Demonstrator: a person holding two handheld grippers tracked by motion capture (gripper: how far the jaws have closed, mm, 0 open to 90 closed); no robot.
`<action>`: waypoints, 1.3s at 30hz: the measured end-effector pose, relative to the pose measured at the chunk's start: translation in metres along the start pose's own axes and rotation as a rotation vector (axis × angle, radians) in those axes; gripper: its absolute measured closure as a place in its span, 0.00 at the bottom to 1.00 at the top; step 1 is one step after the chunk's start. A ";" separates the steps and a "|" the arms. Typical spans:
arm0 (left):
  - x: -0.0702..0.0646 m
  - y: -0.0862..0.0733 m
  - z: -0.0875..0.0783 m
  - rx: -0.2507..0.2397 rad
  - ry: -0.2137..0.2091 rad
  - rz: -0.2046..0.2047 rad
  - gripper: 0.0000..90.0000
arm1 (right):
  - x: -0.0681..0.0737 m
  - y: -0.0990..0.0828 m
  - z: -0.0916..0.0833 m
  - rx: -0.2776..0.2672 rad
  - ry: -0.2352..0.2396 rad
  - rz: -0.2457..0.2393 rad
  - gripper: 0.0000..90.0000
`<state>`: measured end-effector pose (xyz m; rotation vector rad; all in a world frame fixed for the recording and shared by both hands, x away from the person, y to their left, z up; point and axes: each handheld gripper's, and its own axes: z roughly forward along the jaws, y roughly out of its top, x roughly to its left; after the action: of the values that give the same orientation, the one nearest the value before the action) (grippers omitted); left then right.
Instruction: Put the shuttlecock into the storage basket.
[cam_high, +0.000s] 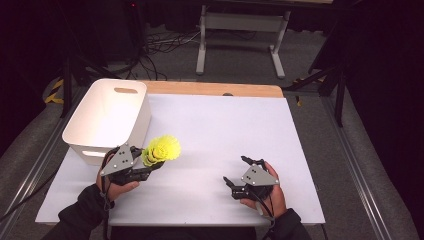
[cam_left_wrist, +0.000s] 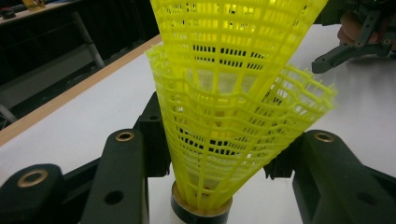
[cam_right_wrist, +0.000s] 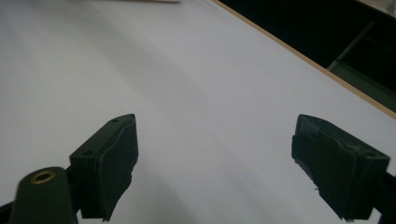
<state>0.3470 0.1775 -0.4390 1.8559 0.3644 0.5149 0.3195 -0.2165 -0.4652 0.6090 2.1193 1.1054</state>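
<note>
Two yellow plastic shuttlecocks (cam_high: 162, 149), nested one inside the other, sit between the jaws of my left gripper (cam_high: 150, 164) at the table's front left. In the left gripper view the mesh skirts (cam_left_wrist: 224, 107) rise between both black jaws, which press on the lower skirt, and the cork base (cam_left_wrist: 201, 212) lies at the bottom. My left gripper (cam_left_wrist: 219, 156) is shut on them. My right gripper (cam_high: 234, 169) rests at the front right, open, and its pads (cam_right_wrist: 116, 158) stand wide apart over bare white table with nothing between them.
A white bin (cam_high: 141, 125) with handle slots stands at the table's left, just behind my left gripper. The white table top (cam_high: 225, 125) has a wooden strip (cam_high: 215, 89) along its far edge. The other gripper (cam_left_wrist: 355, 44) appears farther off in the left gripper view.
</note>
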 end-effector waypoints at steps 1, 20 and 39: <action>0.000 0.000 -0.001 0.002 0.000 0.001 0.59 | 0.000 0.000 0.000 0.000 0.002 0.000 0.17; 0.006 0.004 -0.012 -0.021 0.018 -0.005 0.59 | 0.001 0.000 0.001 0.002 0.005 -0.002 0.17; 0.011 0.009 -0.023 -0.051 0.042 -0.005 0.59 | 0.000 0.000 0.000 0.001 0.002 -0.002 0.17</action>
<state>0.3444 0.1986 -0.4221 1.7967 0.3809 0.5551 0.3197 -0.2162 -0.4657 0.6067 2.1217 1.1039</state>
